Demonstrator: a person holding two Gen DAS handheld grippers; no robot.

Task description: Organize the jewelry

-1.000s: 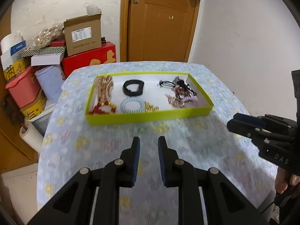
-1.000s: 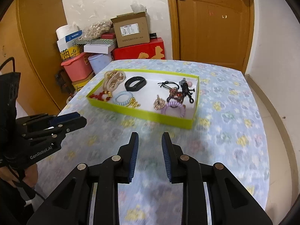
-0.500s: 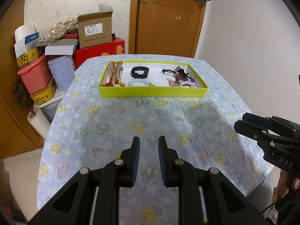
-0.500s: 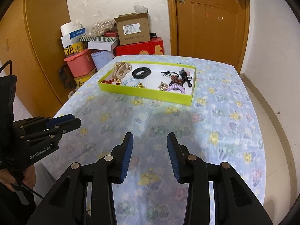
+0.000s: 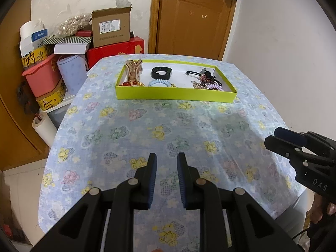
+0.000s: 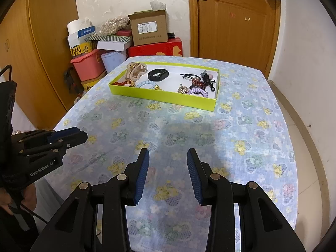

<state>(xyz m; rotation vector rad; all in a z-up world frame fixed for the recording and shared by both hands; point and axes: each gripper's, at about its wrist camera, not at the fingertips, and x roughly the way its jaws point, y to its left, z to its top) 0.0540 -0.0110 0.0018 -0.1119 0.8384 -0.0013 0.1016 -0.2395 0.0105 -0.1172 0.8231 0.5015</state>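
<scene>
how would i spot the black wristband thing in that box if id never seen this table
On the floral tablecloth sits a shallow lime-green box with a white floor. Look at its far side, left of centre: the black band lies flat there, between the beige hair claw and the tangled hair ties. It is the only solid black closed loop.

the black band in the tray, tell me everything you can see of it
The black band is a closed loop, matte and rubbery-looking, thicker along one side like a fitness tracker. It lies flat on the white floor of the lime-green tray, in the back half, left of the middle. It sits apart from the beige hair claw and the pale blue coil tie. Nothing grips it.
</scene>
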